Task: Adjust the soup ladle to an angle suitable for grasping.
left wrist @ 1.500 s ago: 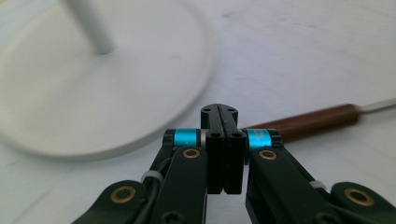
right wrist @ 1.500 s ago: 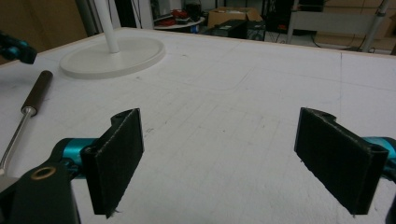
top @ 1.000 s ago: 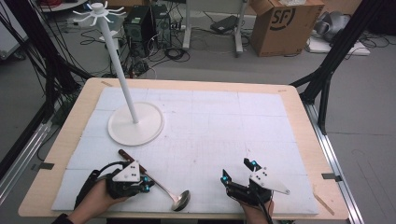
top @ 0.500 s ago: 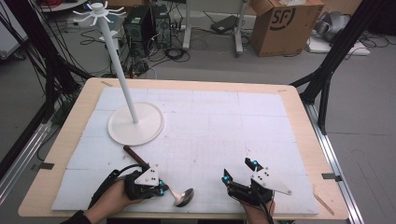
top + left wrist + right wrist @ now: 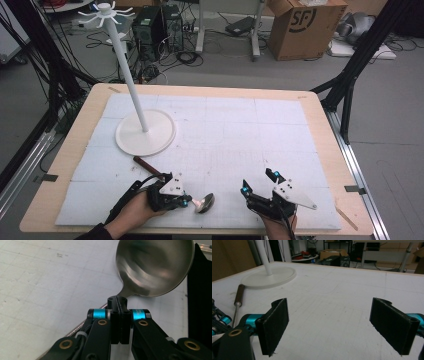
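Note:
A metal spoon with a dark wooden handle (image 5: 145, 165) lies near the table's front edge, its bowl (image 5: 205, 202) pointing right. My left gripper (image 5: 187, 201) lies low over the spoon. In the left gripper view its jaws (image 5: 119, 302) are pressed together on the spoon's thin neck, just behind the shiny bowl (image 5: 155, 265). My right gripper (image 5: 257, 181) rests at the front right, open, with nothing between its wide-apart jaws (image 5: 334, 325). The right gripper view shows the wooden handle (image 5: 239, 296) off to its left.
A white stand with a round base (image 5: 145, 132) and a tall pole (image 5: 125, 75) topped by hooks stands at the back left of the white mat (image 5: 240, 135). A cardboard box (image 5: 300, 25) and cables lie on the floor beyond the table.
My left gripper has slid right along the spoon's handle to the neck by the bowl. The right gripper has stayed in place, open.

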